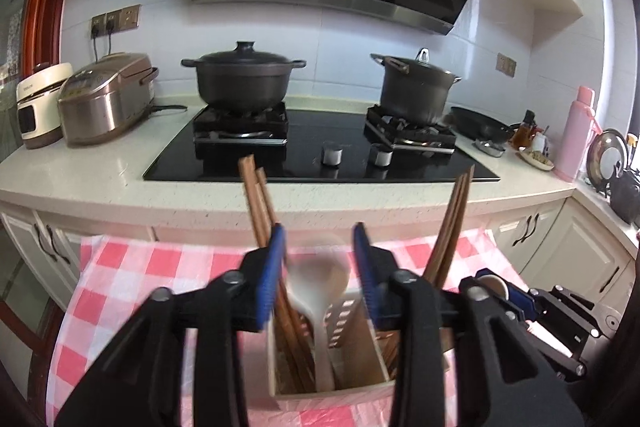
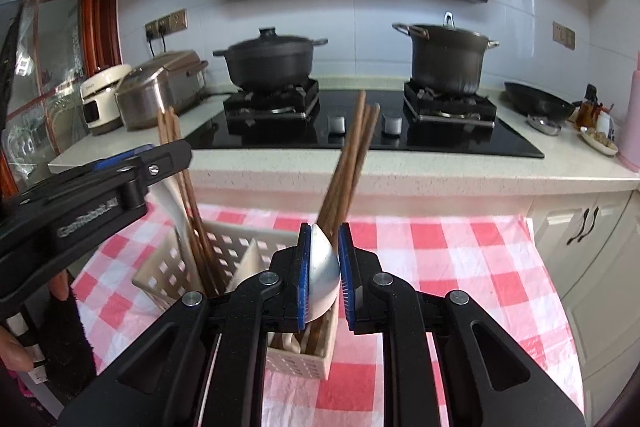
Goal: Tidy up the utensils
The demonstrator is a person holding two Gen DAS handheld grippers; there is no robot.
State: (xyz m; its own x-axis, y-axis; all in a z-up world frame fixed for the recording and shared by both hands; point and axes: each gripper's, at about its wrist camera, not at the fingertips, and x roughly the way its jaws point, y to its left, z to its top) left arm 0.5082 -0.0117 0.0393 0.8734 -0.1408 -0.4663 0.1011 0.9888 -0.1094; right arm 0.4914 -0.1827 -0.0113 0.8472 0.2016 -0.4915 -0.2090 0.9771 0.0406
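Lower centre: right tongs (image 2: 325, 275) clamped on a white spoon (image 2: 320, 275) above a holder (image 2: 240, 247) of chopsticks (image 2: 348, 167); left tongs (image 2: 132, 163) at left.

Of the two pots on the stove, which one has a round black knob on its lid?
The wide, low pot on the left burner; the taller right pot has a metal loop handle.

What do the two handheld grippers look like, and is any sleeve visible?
Both the left gripper and right gripper are matte black linkages with silver pivot bolts and ribbed blue pads. White lettering marks the left one's side. A dark fuzzy sleeve shows.
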